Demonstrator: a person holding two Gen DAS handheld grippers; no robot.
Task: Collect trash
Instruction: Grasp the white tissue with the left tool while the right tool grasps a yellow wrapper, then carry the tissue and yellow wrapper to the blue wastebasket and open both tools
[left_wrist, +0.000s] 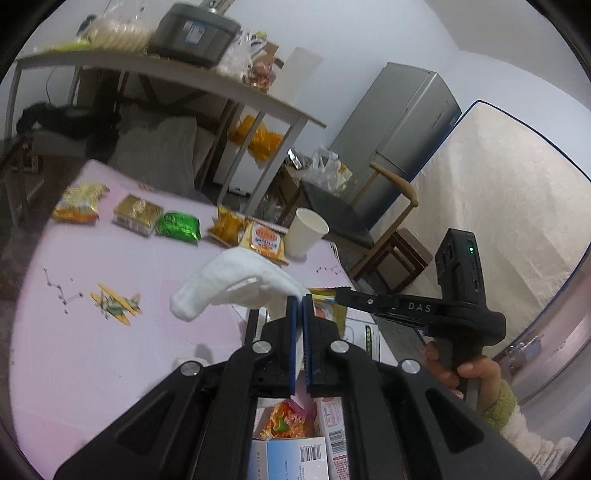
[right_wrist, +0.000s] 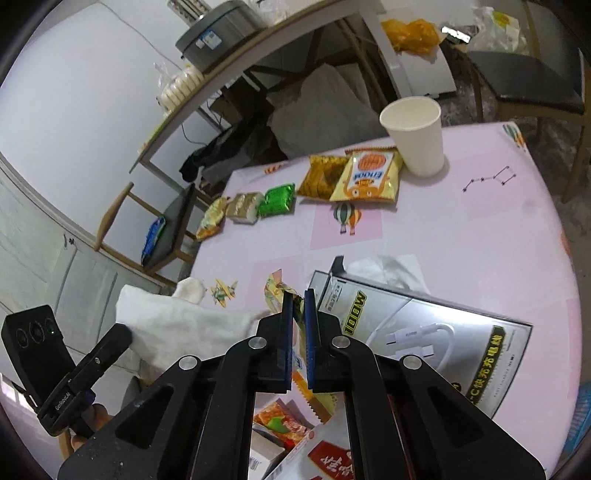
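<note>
Now, with the left tool (left_wrist: 298, 300) clamped on the white tissue (left_wrist: 236, 284) and the right tool (right_wrist: 297, 295) pinching a yellow wrapper (right_wrist: 275, 291) above the surface's (right_wrist: 461, 229) near edge, keep both grips firm until over the bin.

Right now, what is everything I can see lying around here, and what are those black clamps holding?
white tissue: one, white, held up over the table in the left gripper
snack wrapper: one, yellow-green, pinched in the right gripper
snack packets: five, yellow, gold and green, in a row at the table's far side
paper cup: one, cream, upright beside the packets
cable box: one, grey, flat on the table
pink table: one, pink, with printed pictures
fridge: one, grey, by the wall
left gripper: one, black, shut on the tissue
right gripper: one, black, shut on the wrapper
hand: one, green cuff, holding the right gripper's handle
</note>
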